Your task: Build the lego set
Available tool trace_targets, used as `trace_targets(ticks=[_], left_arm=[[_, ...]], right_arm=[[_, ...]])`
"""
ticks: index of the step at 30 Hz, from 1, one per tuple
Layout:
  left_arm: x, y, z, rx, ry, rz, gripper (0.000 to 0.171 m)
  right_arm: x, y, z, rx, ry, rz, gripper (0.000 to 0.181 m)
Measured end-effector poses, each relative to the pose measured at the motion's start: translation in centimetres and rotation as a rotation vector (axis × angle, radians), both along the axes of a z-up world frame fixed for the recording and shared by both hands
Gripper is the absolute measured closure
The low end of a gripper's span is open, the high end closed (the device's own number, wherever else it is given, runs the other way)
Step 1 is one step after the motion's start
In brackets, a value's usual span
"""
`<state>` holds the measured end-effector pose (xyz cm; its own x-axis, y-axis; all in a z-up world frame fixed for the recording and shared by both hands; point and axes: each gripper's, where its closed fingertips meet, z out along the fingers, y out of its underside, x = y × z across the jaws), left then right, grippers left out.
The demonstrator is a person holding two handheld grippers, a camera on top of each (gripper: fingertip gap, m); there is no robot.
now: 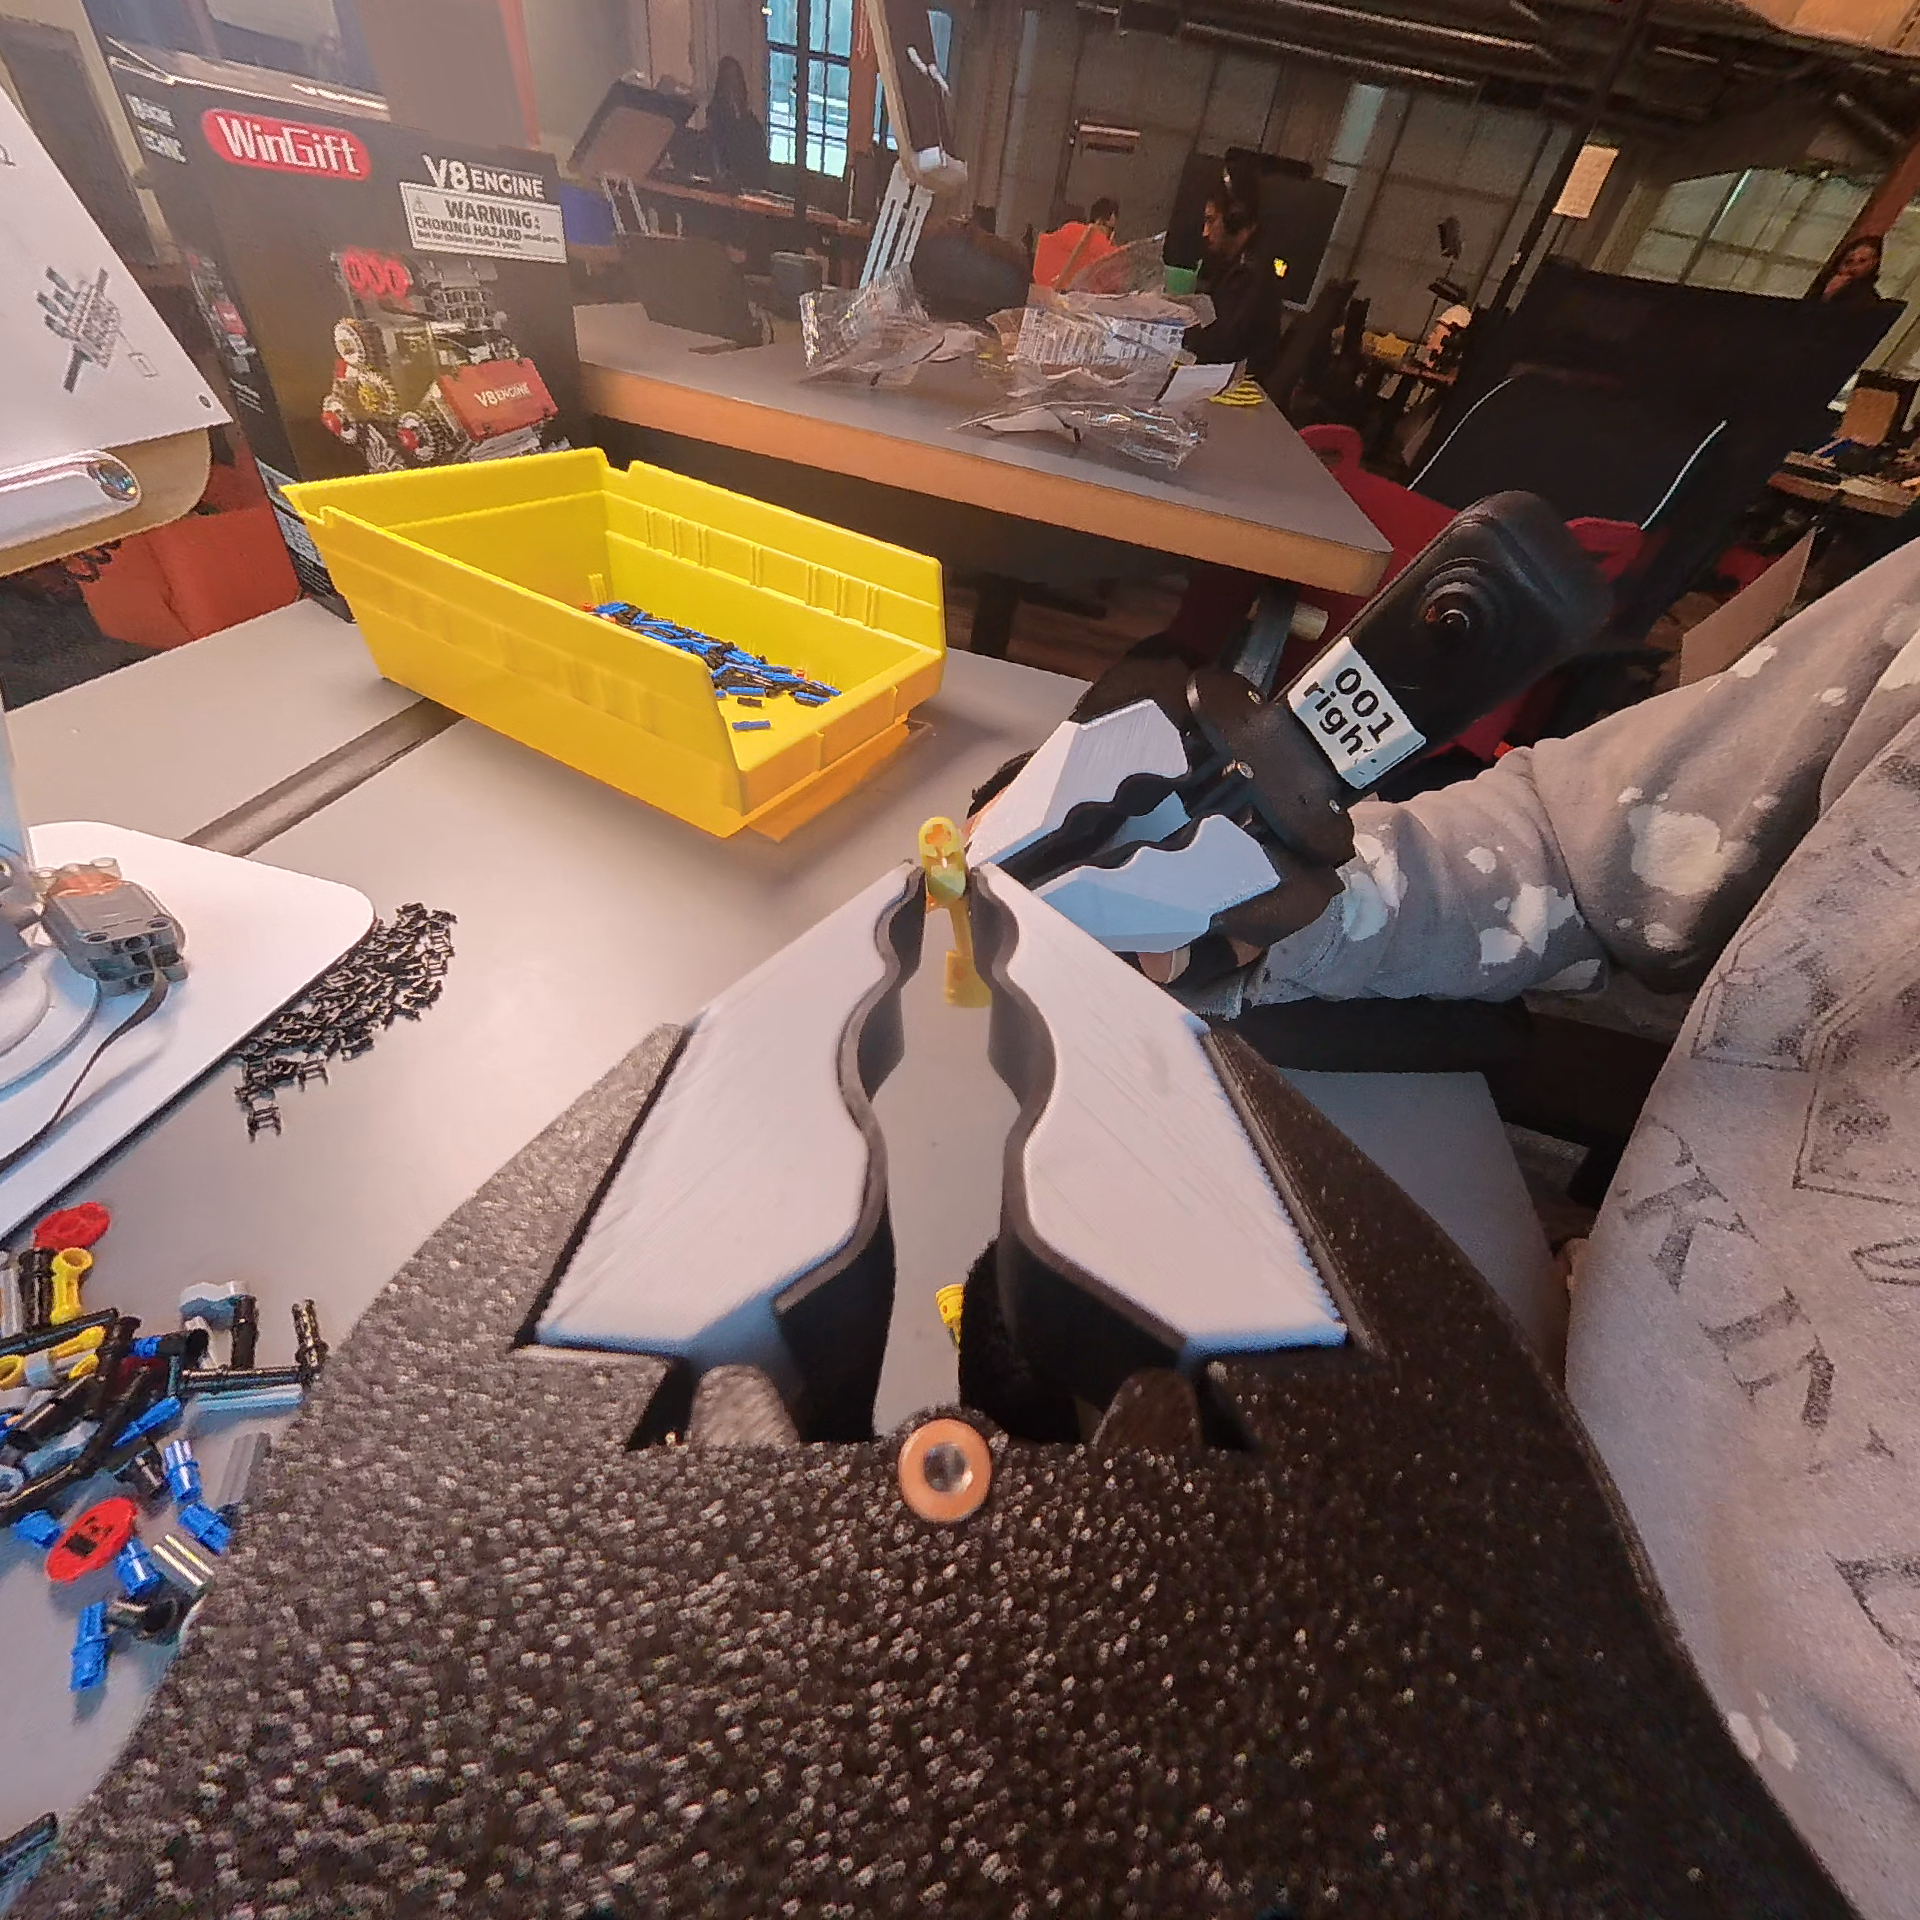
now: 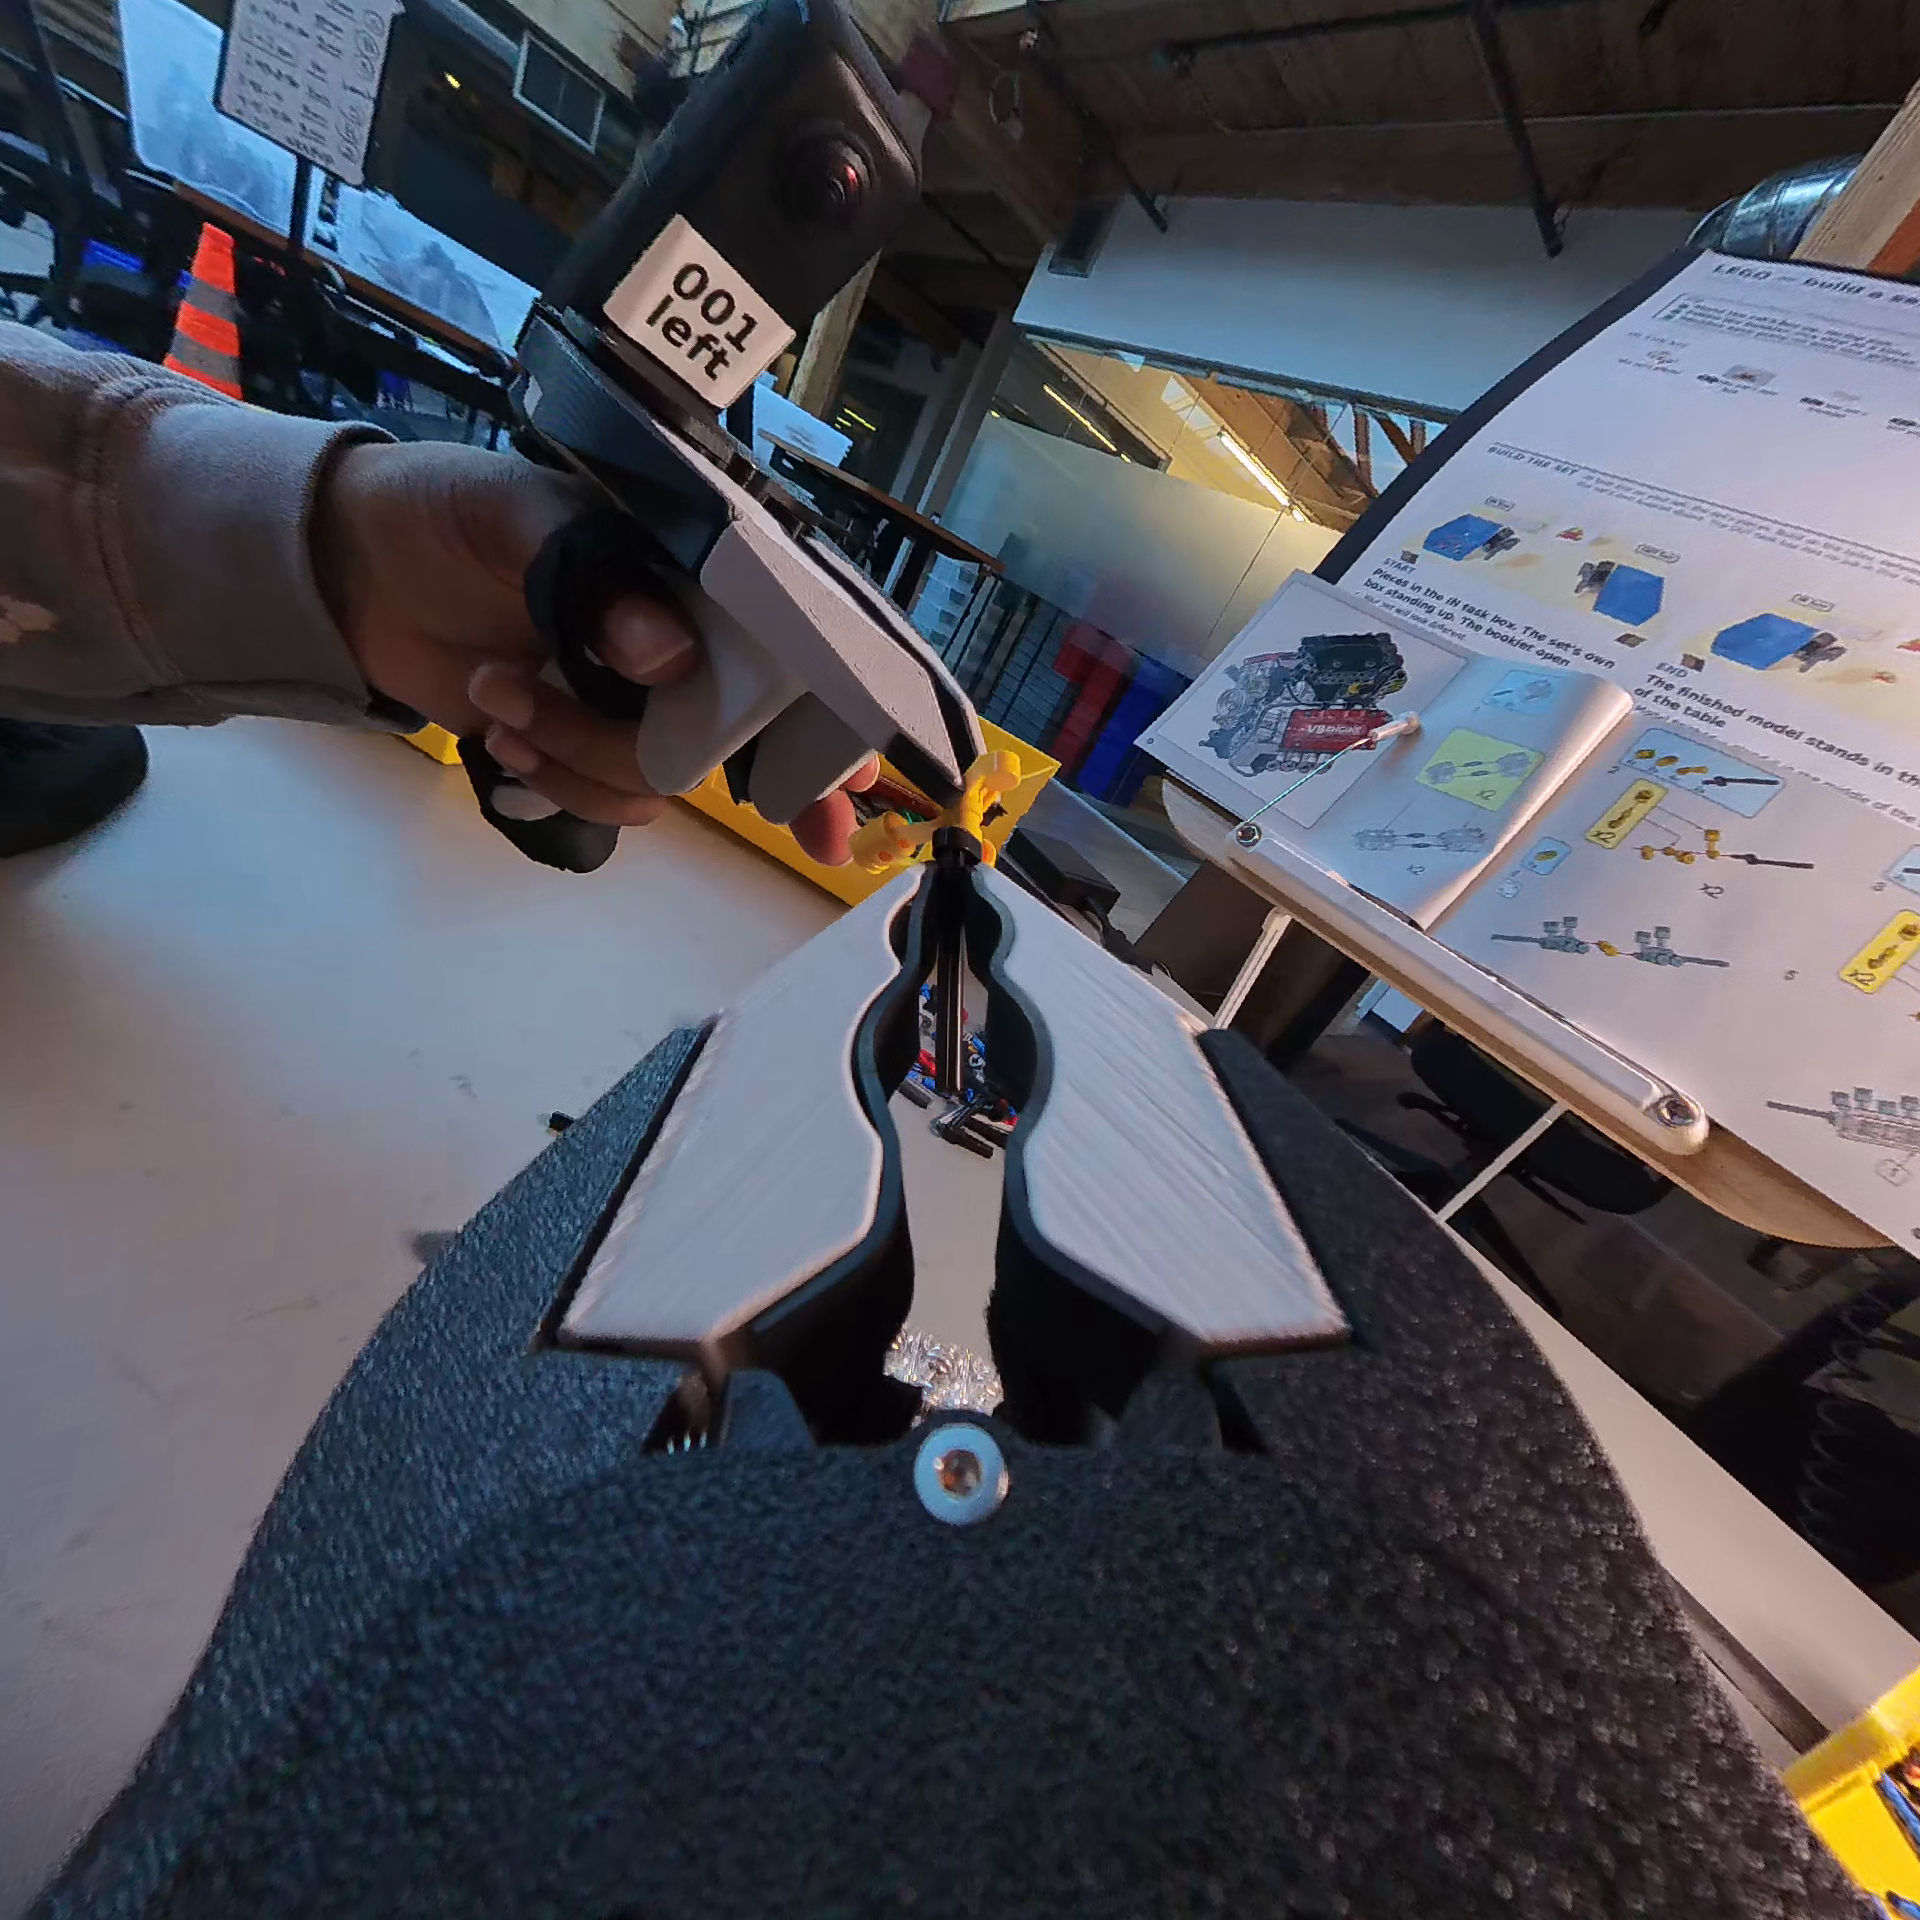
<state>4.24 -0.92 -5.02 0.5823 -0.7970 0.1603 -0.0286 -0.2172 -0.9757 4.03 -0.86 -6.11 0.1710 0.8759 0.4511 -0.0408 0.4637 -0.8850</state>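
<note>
My left gripper [image 1: 948, 885] is shut on a small yellow connector piece [image 1: 961, 951] and holds it upright above the grey table [image 1: 582, 935]. My right gripper [image 2: 948, 885] is shut on a thin black axle [image 2: 948, 1003] that carries yellow connector pieces [image 2: 894, 840] at its top end. The two grippers meet tip to tip. The right gripper [image 1: 1039, 847] shows just behind the yellow piece in the left wrist view. The left gripper [image 2: 961, 764] comes in from the upper left in the right wrist view and touches the yellow cluster.
A yellow bin [image 1: 540, 582] with blue and black pins stands behind. A pile of black pins [image 1: 353, 997] and mixed loose parts [image 1: 104, 1403] lie at left, beside a white tray [image 1: 260, 935] holding a grey motor block [image 1: 114, 930]. An open booklet [image 2: 1455, 748] sits on a stand at right. Both grippers' tips are close together, under 4 cm apart.
</note>
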Motion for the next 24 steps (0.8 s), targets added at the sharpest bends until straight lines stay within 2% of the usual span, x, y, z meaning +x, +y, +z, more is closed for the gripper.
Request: trace_targets(ticks=[14,24], left_arm=[[-0.5,-0.2,-1.6,-0.020,-0.010,0.029,0.163],[-0.7,-0.3,-2.3,-0.021,-0.008,0.010,0.164]], right_arm=[[-0.7,-0.3,-1.4,0.009,-0.056,0.017,0.177],[-1.0,-0.5,-2.3,-0.076,-0.083,0.059,0.177]])
